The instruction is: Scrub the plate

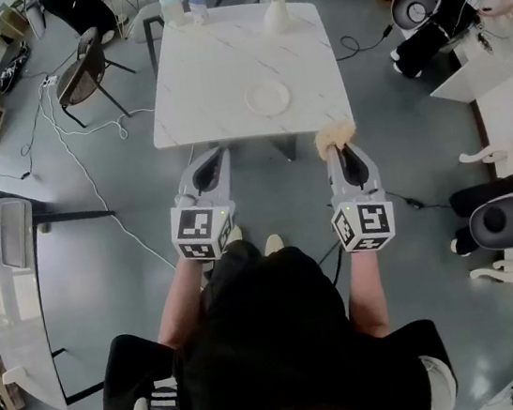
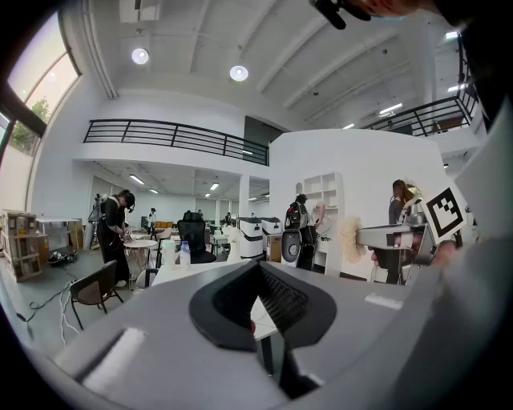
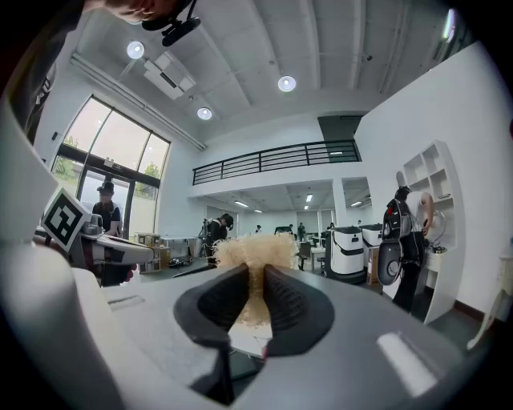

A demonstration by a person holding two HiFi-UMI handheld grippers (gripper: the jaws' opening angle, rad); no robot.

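And here's where things stand: the person is just off the near edge of the square white marble-patterned table [image 1: 210, 73], both tools held out roughly level in front. The right gripper [image 1: 344, 151] is clamped on a fluffy straw-coloured fibre scrubber [image 1: 334, 133]. The tuft is pinched thin between the ribbed black pads [image 3: 292, 300] and blooms out past the tips. The left gripper [image 1: 209, 157] is closed right up with nothing in it.

The small round white plate [image 1: 267, 99] lies flat and alone on the table's near half. It sits ahead of both grippers, roughly between their two lines, and neither tool is near touching it. At the far edge stand a white vase of pale flowers [image 1: 274, 2], a clear bottle [image 1: 197, 4] and a pale cup [image 1: 172, 6] (none of them in the way).

So, by my reading, the score is this: scrubber in hand, tick. Everything else is to come. The scrubber has not met the plate, so no scrubbing looks to have begun. What's left is the reach over the table edge, perhaps a steadying press from the empty left tool, then the rubbing itself. Whether the plate is dirty I can't say from here.
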